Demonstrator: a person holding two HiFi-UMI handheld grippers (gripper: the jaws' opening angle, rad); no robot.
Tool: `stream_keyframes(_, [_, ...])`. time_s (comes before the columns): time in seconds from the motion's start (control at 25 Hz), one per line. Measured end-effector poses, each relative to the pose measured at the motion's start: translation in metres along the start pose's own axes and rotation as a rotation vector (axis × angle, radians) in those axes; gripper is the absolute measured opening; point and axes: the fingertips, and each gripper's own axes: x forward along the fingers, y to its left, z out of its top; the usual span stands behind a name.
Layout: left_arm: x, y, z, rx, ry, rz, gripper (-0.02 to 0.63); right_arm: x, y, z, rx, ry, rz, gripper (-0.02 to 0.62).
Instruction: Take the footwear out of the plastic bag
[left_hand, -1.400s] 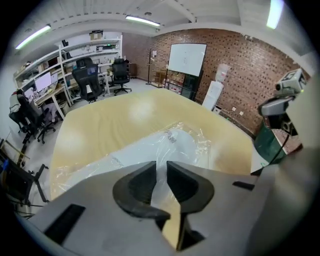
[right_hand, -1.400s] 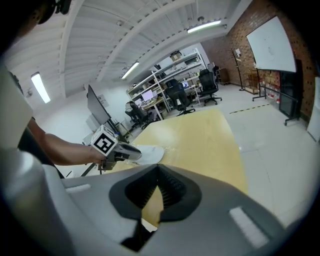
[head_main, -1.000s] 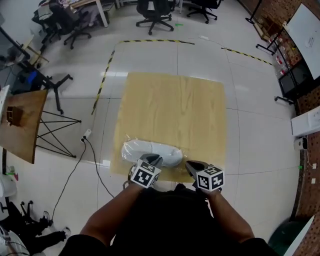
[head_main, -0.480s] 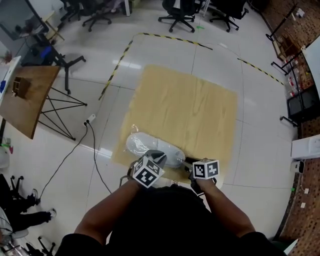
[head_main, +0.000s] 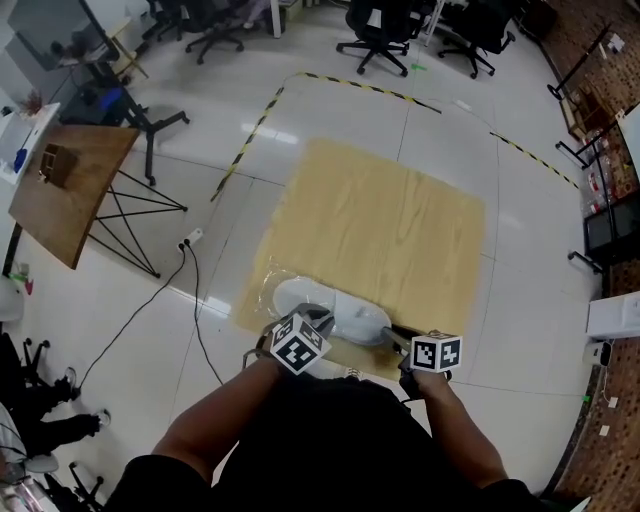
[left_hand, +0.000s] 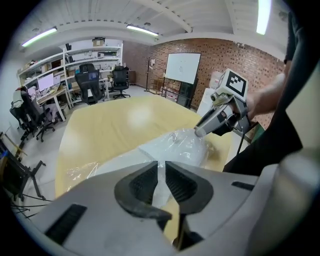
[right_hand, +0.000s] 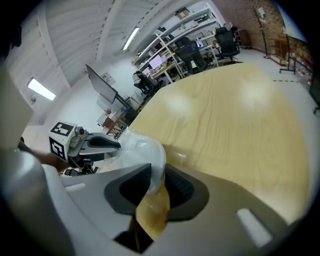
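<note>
A white shoe (head_main: 335, 308) lies inside a clear plastic bag (head_main: 300, 295) at the near edge of a yellow wood-grain mat (head_main: 390, 220) on the floor. My left gripper (head_main: 318, 322) is at the bag's near side. In the left gripper view a fold of bag film (left_hand: 180, 147) runs between the narrow jaws of the left gripper (left_hand: 159, 172), which are opening. My right gripper (head_main: 392, 336) is at the bag's right end. In the right gripper view the jaws of the right gripper (right_hand: 155, 172) are closing on the bag's rounded white end (right_hand: 145, 150).
A brown folding table (head_main: 70, 190) stands to the left, with a power strip and cable (head_main: 192, 285) on the tiled floor beside the mat. Office chairs (head_main: 380, 25) and yellow-black floor tape (head_main: 255, 125) lie beyond. A whiteboard (left_hand: 182, 67) and a brick wall stand to the right.
The right gripper has moved left from beside the bag onto its right end. The left gripper stays at the bag. The head view has shifted, so the mat sits further right.
</note>
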Motion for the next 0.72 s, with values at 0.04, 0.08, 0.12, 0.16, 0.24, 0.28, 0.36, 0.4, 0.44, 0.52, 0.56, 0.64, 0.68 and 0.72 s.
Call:
stream_keyframes(0.04, [0.0, 0.002, 0.0, -0.002, 0.0, 0.0, 0.055, -0.006, -0.005, 0.0, 0.013, -0.014, -0.006, 0.087])
stream_keyframes(0.08, [0.001, 0.003, 0.0, 0.0, 0.0, -0.002, 0.057, -0.011, -0.01, -0.001, 0.024, -0.025, -0.012, 0.086])
stream_keyframes(0.12, [0.002, 0.004, 0.0, 0.006, 0.001, -0.004, 0.057, -0.015, -0.015, -0.001, 0.034, -0.034, -0.02, 0.086])
stream_keyframes(0.16, [0.003, 0.005, 0.0, 0.014, 0.003, -0.006, 0.057, -0.019, -0.02, -0.003, 0.043, -0.04, -0.032, 0.085])
stream_keyframes(0.24, [0.004, 0.007, 0.001, 0.035, 0.007, -0.008, 0.06, -0.026, -0.029, -0.006, 0.058, -0.051, -0.061, 0.085])
stream_keyframes(0.28, [0.005, 0.008, 0.002, 0.046, 0.009, -0.006, 0.061, -0.03, -0.034, -0.007, 0.066, -0.057, -0.075, 0.086])
stream_keyframes(0.36, [0.008, 0.009, 0.003, 0.059, 0.018, -0.002, 0.061, -0.039, -0.043, -0.01, 0.08, -0.071, -0.103, 0.085])
stream_keyframes(0.4, [0.009, 0.01, 0.003, 0.059, 0.022, 0.002, 0.061, -0.045, -0.049, -0.011, 0.087, -0.078, -0.117, 0.084])
stream_keyframes(0.44, [0.01, 0.013, 0.003, 0.054, 0.025, 0.007, 0.061, -0.05, -0.054, -0.012, 0.093, -0.085, -0.13, 0.084])
stream_keyframes(0.52, [0.009, 0.018, 0.003, 0.044, 0.027, 0.013, 0.066, -0.059, -0.062, -0.013, 0.102, -0.099, -0.152, 0.084])
stream_keyframes(0.56, [0.008, 0.021, 0.003, 0.04, 0.026, 0.015, 0.07, -0.062, -0.065, -0.014, 0.104, -0.104, -0.164, 0.084])
stream_keyframes(0.64, [0.007, 0.027, 0.002, 0.037, 0.026, 0.018, 0.078, -0.068, -0.071, -0.015, 0.107, -0.115, -0.182, 0.081])
stream_keyframes(0.68, [0.006, 0.029, 0.001, 0.037, 0.029, 0.022, 0.083, -0.071, -0.073, -0.015, 0.109, -0.121, -0.192, 0.079])
stream_keyframes(0.72, [0.006, 0.032, 0.0, 0.038, 0.034, 0.028, 0.084, -0.075, -0.077, -0.015, 0.108, -0.127, -0.211, 0.065])
